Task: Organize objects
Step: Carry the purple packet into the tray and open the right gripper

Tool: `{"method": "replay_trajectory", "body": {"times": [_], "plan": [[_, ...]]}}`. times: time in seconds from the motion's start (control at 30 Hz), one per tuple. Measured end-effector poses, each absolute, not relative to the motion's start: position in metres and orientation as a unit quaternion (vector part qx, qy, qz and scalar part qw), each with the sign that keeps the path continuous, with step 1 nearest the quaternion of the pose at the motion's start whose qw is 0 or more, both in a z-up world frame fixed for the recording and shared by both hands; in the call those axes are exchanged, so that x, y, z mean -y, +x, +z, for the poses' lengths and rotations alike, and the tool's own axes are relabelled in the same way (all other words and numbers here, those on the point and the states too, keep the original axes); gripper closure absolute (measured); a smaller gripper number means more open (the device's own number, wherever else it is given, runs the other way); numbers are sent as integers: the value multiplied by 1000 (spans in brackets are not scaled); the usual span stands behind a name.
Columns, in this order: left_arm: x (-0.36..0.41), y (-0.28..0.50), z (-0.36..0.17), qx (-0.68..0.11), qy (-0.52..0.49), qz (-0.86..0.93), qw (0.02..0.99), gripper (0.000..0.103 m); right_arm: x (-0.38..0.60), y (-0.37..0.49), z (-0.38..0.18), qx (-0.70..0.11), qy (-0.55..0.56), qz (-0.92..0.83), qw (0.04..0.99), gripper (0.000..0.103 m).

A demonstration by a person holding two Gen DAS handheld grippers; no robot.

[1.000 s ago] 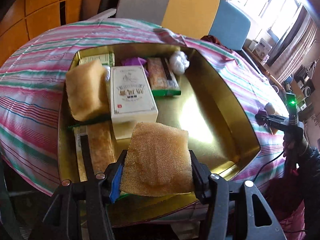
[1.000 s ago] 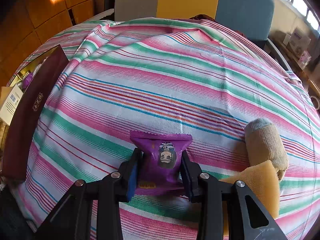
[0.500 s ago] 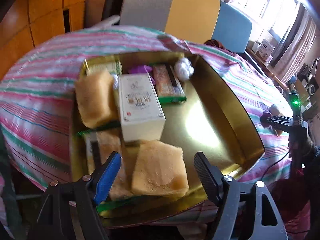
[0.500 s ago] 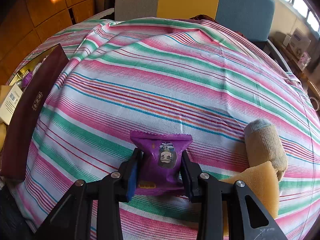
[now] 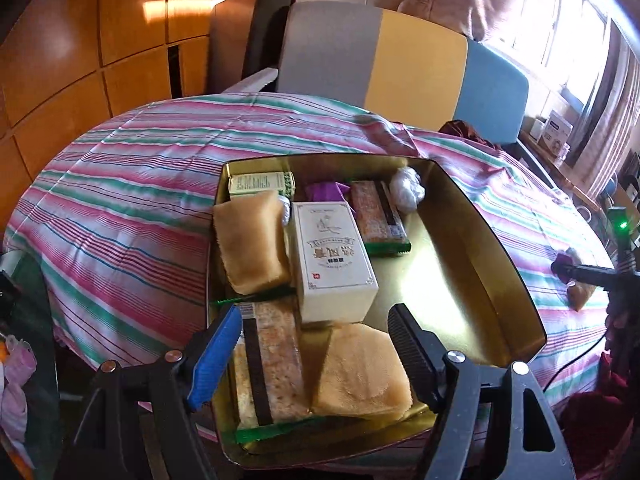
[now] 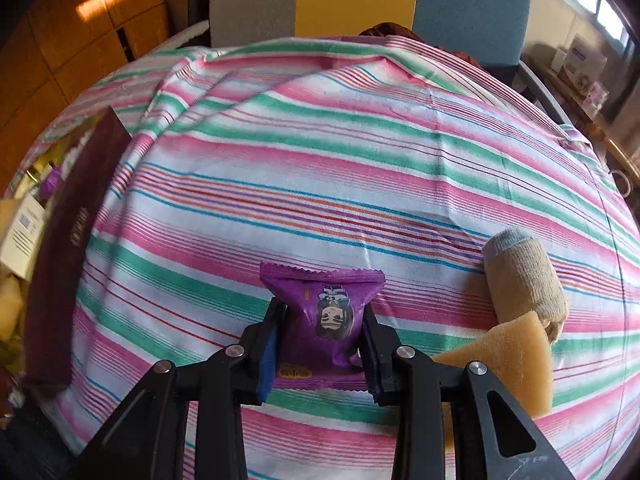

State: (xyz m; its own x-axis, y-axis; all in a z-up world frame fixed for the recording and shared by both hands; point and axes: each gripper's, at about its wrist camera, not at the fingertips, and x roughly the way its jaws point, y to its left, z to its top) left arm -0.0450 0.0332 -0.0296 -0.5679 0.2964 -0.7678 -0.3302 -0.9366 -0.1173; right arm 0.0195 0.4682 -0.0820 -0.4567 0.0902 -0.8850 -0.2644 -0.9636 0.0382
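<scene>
The purple snack packet (image 6: 326,316) sits on the striped cloth of the surface (image 6: 320,184), pinched at its lower half between the two fingers of the right tool (image 6: 322,350), its printed face turned toward the camera. Just to its right lie a yellow sponge (image 6: 508,360) and, touching the sponge's far corner, a rolled beige sock (image 6: 524,280). At the left edge of that view stands the dark maroon outer wall of the gold tin (image 6: 60,240). From the left wrist, the left tool (image 5: 316,344) hangs with its fingers spread wide and nothing between them, above the near end of the gold tin (image 5: 460,280). Below it a tan sponge (image 5: 362,372) lies in the near part of the tin, beside a long wrapped snack bar (image 5: 272,364). Farther in are a cream box (image 5: 334,256), another tan sponge (image 5: 250,242) to its left, a second wrapped bar (image 5: 378,212) and a crumpled white ball (image 5: 406,190) at the far wall.
</scene>
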Motion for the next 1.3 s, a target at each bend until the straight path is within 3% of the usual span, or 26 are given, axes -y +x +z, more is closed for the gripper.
{"method": "replay_trajectory", "body": {"times": [0.13,0.3,0.6,0.8,1.17,1.3], "plan": [[-31,-46,-27,-16,-420,890,177,26,-424,17,-37,-121,-458,879,61,67],[-28,-43,-23,-16,-412,894,176,26,-328,-8,-2,-98,-421,901,-34,66],[-8,-46,-29,9,-418,894,163,26,-216,-69,-42,-73,-474,872,-94,66],[-5,-47,-32,16,-420,891,168,26,-207,-92,-68,-78,-502,857,-83,66],[-6,-49,-33,11,-421,893,161,26,-204,-81,-64,-70,-486,868,-76,65],[-9,-47,-31,3,-418,894,158,26,-205,-70,-57,-71,-469,877,-73,46]]}}
